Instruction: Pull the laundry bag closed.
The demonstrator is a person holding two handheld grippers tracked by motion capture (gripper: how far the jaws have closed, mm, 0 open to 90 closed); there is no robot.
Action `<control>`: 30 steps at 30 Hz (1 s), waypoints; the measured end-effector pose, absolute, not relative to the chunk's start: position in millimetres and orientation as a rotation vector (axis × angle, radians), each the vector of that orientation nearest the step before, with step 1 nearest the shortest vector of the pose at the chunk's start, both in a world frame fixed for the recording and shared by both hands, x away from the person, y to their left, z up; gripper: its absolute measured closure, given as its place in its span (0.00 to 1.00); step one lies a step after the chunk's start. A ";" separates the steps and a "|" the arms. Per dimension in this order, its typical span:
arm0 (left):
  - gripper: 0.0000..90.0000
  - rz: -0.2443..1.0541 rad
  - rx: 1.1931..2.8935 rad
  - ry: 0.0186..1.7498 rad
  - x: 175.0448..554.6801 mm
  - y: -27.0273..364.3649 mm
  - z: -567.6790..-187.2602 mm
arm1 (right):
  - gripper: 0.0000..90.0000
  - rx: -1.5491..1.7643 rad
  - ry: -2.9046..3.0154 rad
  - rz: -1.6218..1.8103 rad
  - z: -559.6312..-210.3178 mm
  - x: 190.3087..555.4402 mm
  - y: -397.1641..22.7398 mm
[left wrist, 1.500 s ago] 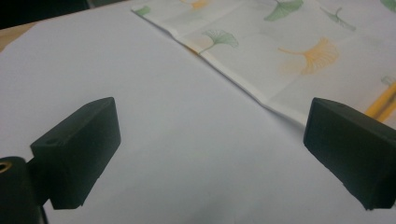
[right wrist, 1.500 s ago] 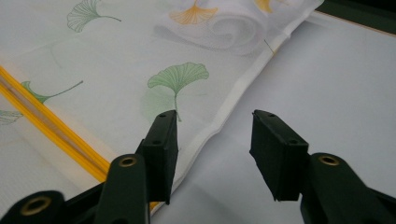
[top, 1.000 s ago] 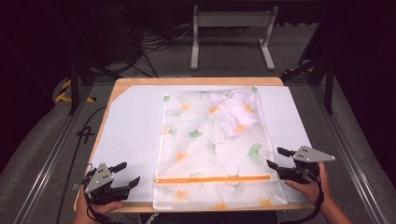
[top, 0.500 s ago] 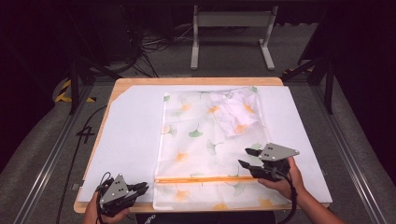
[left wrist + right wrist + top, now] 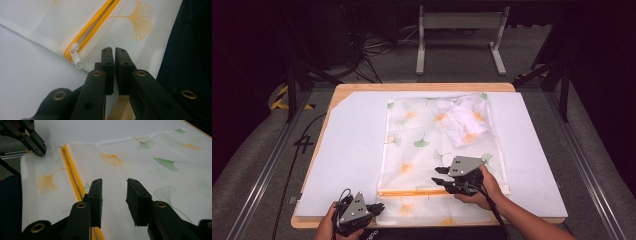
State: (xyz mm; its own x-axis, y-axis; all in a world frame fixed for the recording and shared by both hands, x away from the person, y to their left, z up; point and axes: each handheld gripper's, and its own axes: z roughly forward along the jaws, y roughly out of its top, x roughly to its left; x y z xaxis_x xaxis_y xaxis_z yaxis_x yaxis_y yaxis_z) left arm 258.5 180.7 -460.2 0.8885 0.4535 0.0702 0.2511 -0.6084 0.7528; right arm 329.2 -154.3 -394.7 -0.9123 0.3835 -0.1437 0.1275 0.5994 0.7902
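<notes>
**Mesh bag, zipper end: slip risk**

Mesh laundry bag (image 5: 439, 150) lies flat mid-frame on the white surface (image 5: 347, 150), orange zipper (image 5: 412, 192) across its lower part. Left gripper (image 5: 115, 53): fingers pressed together at the bag's lower-left corner, whether pinching mesh I cannot tell. Right gripper (image 5: 113, 195): fingers spread above the zipper, just been closing, nothing between. Risk: thin mesh slips, bag bunches when the zipper pull (image 5: 76, 56) drags.

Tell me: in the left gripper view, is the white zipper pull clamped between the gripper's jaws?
No. The zipper pull lies on the mesh bag left of the shut left gripper, untouched.
</notes>
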 end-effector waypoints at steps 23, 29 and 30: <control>0.99 0.318 2.238 0.476 259.7 182.2 -464.6 | 0.83 0.155 2.689 1.228 -398.4 333.8 -51.9; 1.00 0.322 2.233 0.473 259.1 182.4 -465.4 | 0.78 0.084 2.765 1.196 -405.8 330.9 -17.8; 1.00 0.320 2.231 0.472 259.2 182.5 -465.6 | 0.78 0.065 2.773 1.184 -407.2 329.8 -13.3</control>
